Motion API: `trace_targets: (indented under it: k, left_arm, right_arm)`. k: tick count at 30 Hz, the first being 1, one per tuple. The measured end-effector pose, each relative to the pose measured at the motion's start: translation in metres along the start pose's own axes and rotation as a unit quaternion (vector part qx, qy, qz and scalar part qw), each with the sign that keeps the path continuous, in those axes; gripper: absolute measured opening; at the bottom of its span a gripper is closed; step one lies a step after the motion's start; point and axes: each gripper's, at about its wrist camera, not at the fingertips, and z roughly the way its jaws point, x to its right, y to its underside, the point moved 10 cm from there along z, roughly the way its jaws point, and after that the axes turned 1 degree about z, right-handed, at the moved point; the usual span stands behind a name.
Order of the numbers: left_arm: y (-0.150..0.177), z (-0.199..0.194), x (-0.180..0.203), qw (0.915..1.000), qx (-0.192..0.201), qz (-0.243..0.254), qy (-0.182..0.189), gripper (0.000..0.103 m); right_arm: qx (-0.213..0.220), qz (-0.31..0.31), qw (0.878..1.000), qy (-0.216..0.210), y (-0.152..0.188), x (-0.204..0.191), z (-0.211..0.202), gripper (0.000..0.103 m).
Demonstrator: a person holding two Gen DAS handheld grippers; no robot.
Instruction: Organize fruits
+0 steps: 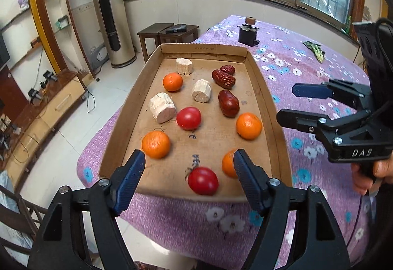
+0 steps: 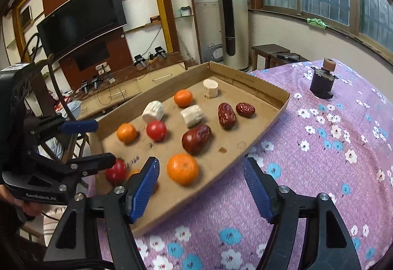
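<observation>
Left fingers [image 1: 189, 159] released, tomato [image 1: 203, 180] between, seemingly untouched; right fingers [image 2: 200, 166] released, empty.

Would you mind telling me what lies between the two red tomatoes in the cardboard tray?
Only bare cardboard tray floor with pen scribbles separates the farther tomato and nearer tomato, in the left wrist view.

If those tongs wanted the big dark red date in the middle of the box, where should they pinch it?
Probably across the narrow middle of the big date, coming down from above. It lies flat and oblong, so its long sides suit the two fingers. The right tongs stand open and empty, with bare cardboard tray on its nearer side, though a tangerine sits close.
</observation>
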Motion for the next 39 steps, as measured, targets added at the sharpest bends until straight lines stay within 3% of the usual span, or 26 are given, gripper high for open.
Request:
trace_targets:
  k: [5, 8, 21, 39]
  left_arm:
    - [0.009, -0.008, 0.01, 0.9996, 0.003, 0.024, -0.011, 0.075]
    - [0.013, -0.013, 0.01, 0.9994, 0.008, 0.025, -0.021, 0.084]
    - [0.032, -0.018, 0.003, 0.9996, -0.002, 0.008, -0.028, 0.084]
    - [0.033, -0.024, -0.005, 0.9991, 0.016, -0.001, -0.039, 0.084]
  right_arm:
    - [0.006, -0.019, 1.0, -0.013, 0.008, -0.008, -0.011, 0.082]
    - [0.001, -0.032, 0.999, -0.023, 0.015, -0.015, -0.015, 0.086]
    - [-0.026, -0.099, 0.995, -0.016, 0.051, -0.041, -0.02, 0.088]
    - [-0.035, -0.129, 0.991, -0.017, 0.058, -0.057, -0.012, 0.088]
